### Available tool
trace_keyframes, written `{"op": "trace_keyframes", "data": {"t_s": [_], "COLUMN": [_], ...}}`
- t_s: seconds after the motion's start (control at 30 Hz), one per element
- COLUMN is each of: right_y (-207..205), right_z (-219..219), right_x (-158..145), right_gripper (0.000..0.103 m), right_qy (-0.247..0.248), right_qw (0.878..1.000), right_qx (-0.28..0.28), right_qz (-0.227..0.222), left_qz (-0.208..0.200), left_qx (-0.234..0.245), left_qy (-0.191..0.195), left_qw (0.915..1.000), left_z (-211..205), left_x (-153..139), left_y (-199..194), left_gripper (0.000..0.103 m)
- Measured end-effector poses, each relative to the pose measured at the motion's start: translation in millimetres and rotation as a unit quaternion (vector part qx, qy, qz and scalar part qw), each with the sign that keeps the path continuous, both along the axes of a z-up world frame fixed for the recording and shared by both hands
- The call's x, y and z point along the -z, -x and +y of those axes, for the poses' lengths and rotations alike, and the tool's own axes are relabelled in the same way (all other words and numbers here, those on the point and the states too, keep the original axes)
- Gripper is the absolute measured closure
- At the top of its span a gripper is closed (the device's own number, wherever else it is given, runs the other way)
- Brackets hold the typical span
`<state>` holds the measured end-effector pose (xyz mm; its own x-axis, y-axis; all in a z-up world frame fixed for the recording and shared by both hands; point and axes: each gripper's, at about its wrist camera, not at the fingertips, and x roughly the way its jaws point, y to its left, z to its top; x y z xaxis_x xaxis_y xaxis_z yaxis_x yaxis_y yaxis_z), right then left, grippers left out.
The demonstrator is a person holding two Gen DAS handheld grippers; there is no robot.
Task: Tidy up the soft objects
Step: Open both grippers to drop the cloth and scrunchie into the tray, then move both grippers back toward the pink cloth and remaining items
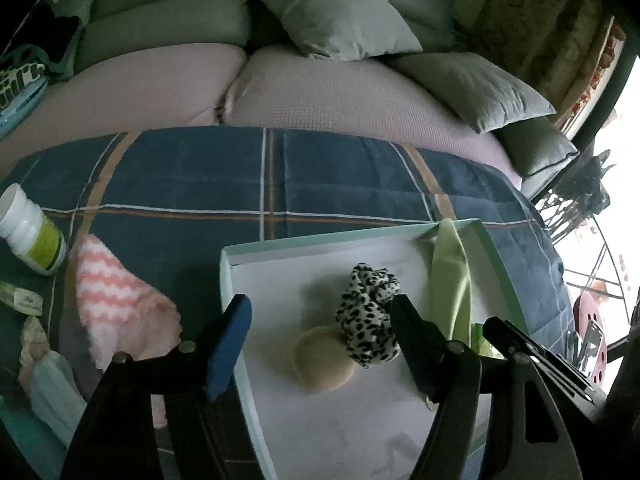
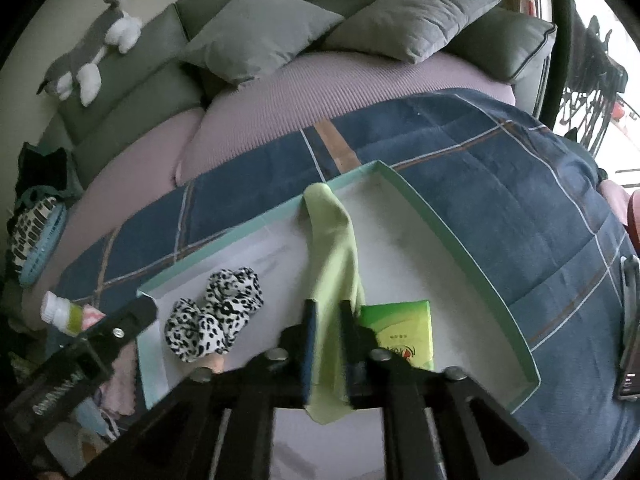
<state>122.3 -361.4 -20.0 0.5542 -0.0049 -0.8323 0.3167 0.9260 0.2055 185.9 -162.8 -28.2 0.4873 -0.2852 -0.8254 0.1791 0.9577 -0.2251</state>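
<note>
A shallow box (image 2: pixel 460 240) with a green rim lies on a blue checked blanket (image 1: pixel 180 176) on the sofa. Inside the box are a spotted scrunchie (image 1: pixel 370 316), a round tan puff (image 1: pixel 322 360), a long green cloth (image 2: pixel 332 248) and a green pack (image 2: pixel 404 332). The left tongs (image 1: pixel 320 316) hang over the left part of the box with their jaws wide apart. The scrunchie and the puff sit on the box floor between the jaws, and the jaws do not press on them. The right tongs (image 2: pixel 328 316) have a small gap between their jaws. The green cloth runs through that gap and drapes up over the far rim of the box; it is hard to tell if the pads still pinch it. The pack lies just to the right of these tongs. Left of the box, on the blanket, lie a pink and white sock (image 1: pixel 116 304) and a white bottle (image 1: pixel 32 232). Grey pillows (image 2: pixel 256 32) lean at the back of the sofa, and a grey and white toy dog (image 2: pixel 92 48) lies up on its backrest.
</note>
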Motion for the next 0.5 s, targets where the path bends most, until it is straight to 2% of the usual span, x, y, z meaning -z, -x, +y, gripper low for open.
{"op": "trace_keyframes", "data": {"t_s": [0.07,0.13,0.23,0.3,0.5], "right_y": [-0.5,-0.9,-1.0,-1.0,-1.7], "right_z": [2.1,3.2,3.7,3.7,0.7], "right_x": [-0.6,-0.3,1.2,2.6,5.9], "right_gripper": [0.065,0.061,0.054,0.046,0.034], "right_qy": [0.012,0.016,0.017,0.021,0.02], "right_qw": [1.0,1.0,1.0,1.0,1.0], "right_qx": [-0.001,-0.002,-0.002,0.0,0.009], "right_qz": [0.002,0.004,0.009,0.014,0.022], "left_qz": [-0.001,-0.007,-0.013,-0.016,-0.017], "left_qx": [-0.004,-0.007,-0.016,-0.022,-0.057], "left_qy": [-0.003,-0.008,-0.014,-0.014,-0.03], "left_qw": [1.0,0.9999,0.9997,0.9995,0.9978], "left_z": [1.7,2.8,5.8,8.5,21.9], "left_x": [-0.1,-1.2,-1.0,-0.6,2.4], "left_y": [-0.3,-0.3,-0.5,-0.7,-3.3], "left_gripper": [0.029,0.026,0.014,0.013,0.012]}}
